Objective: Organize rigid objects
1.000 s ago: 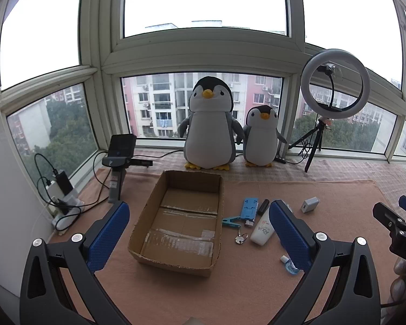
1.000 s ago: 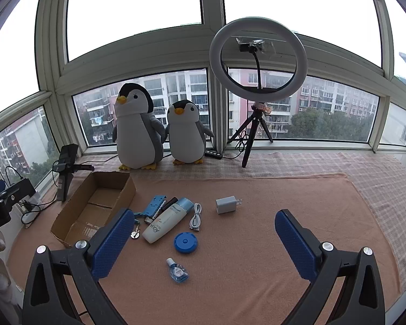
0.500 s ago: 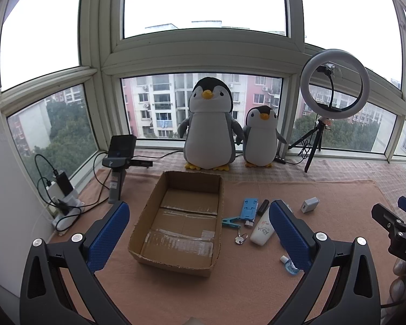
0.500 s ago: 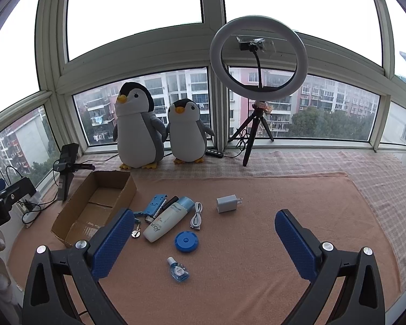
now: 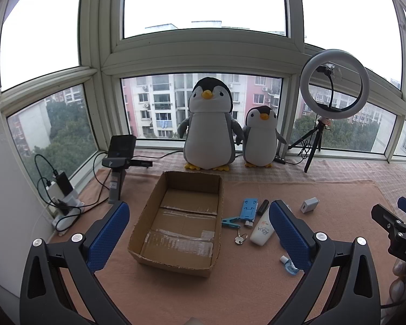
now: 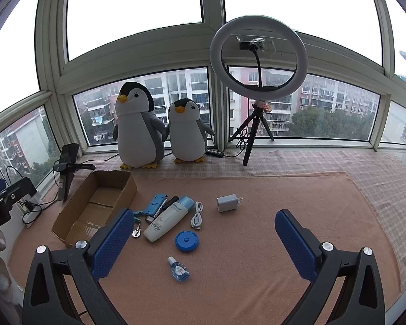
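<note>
Right wrist view: right tongs (image 6: 203,246) are hovering spread and empty, nearer the tube (image 6: 168,218), whose long axis is slanting toward the box (image 6: 67,233); left tongs (image 5: 197,237) are gaping too.

Two plush penguins (image 5: 209,130) beside a ring light (image 5: 334,88) by the window

Each hand-held gripper (image 6: 203,241) has black arms, blue textured pads (image 6: 108,246), silver screws.

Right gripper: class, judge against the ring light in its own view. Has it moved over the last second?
Yes, slightly. The right gripper has edged right and down: the ring light sits a little left and higher, as does the charger.
</note>
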Available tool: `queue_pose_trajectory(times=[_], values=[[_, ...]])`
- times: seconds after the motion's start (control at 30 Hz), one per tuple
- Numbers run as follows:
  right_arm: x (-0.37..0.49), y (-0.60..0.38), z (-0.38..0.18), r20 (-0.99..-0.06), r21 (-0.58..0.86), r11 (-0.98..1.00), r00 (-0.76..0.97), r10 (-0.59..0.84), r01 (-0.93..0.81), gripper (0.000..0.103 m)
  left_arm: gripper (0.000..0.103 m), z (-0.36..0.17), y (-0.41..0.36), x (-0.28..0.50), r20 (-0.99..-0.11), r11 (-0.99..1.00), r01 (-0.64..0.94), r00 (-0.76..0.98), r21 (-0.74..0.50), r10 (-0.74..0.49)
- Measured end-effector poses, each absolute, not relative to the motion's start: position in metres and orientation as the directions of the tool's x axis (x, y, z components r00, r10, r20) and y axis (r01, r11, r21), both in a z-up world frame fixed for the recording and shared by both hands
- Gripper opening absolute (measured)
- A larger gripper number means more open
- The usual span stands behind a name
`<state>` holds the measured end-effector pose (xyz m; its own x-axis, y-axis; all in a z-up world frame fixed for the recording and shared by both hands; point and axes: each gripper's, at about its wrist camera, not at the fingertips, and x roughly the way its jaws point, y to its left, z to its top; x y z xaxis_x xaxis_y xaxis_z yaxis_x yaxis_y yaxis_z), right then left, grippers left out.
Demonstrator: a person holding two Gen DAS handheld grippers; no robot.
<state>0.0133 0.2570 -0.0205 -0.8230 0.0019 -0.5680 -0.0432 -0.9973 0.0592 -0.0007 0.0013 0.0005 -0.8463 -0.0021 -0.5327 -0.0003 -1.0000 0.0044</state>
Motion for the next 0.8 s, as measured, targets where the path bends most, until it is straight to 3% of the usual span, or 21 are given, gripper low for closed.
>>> queue_pose_trajectory(times=[0.8], values=[[0.0127,0.2571,-0.0240,-0.577,0.061,-0.997,-0.817,0.000,-0.043,0.103,0.102,-0.0041,0.0003,-0.0036,-0.542,-1.000,0.007,-0.840,0.004,-0.007]])
